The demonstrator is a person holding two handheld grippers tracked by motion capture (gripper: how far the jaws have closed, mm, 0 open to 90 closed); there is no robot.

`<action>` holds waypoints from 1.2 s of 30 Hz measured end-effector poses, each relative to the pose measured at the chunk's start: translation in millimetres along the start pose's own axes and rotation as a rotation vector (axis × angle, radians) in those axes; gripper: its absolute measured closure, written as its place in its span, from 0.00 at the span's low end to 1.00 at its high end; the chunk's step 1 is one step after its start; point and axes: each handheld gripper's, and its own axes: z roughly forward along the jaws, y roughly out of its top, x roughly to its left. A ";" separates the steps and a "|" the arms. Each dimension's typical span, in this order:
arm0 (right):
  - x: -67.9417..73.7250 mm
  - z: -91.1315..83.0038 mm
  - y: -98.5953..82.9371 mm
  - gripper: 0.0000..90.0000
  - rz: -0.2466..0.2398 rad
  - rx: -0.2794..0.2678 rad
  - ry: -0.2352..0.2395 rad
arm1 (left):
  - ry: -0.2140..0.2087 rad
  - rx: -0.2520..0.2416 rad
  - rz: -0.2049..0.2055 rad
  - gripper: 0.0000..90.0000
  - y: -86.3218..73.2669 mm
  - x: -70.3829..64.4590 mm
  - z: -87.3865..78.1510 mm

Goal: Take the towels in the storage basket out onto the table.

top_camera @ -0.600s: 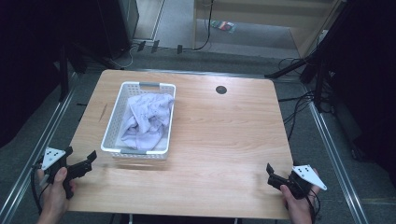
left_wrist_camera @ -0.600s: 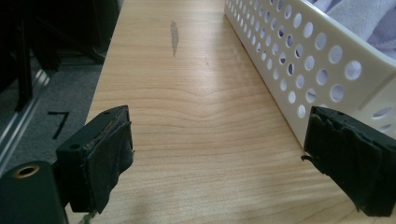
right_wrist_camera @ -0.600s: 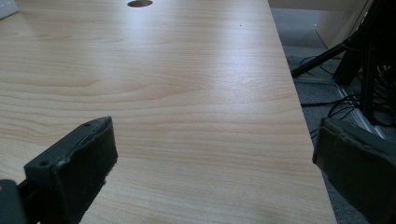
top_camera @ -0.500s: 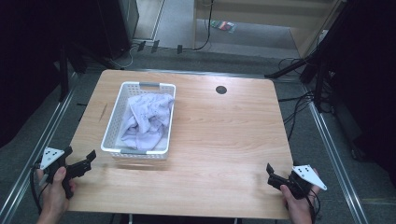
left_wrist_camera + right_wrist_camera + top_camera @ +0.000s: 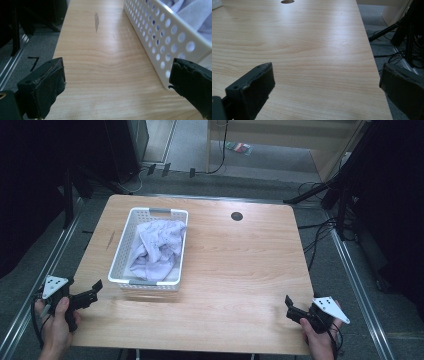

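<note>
Basket of laundry waits, grippers parked at near corners

Basket (image 5: pixel 147 247), white and perforated, sits toward the tabletop's (image 5: pixel 240 270) left edge, holding crumpled pale cloth (image 5: pixel 155 245). Left gripper (image 5: pixel 90 296) has drifted slightly outward at the near-left corner; right gripper (image 5: pixel 292 310) stays near-right. Both jaws spread, empty. Nothing seems started.

Wooden table (image 5: pixel 235 270) on grey floor (image 5: pixel 350 285), seemingly dark curtains (image 5: pixel 30 180) around
</note>
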 end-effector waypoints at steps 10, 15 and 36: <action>0.3 0.3 0.1 0.00 -0.002 0.004 0.001 | -0.036 -0.038 0.070 0.01 24.6 -11.8 -14.6; 0.2 0.5 0.1 0.00 -0.005 0.004 0.000 | -0.129 -0.024 0.072 0.00 39.8 -20.7 -23.8; 0.1 0.4 0.2 0.00 -0.002 0.004 0.002 | -0.192 0.068 0.119 0.00 88.2 -48.8 -14.4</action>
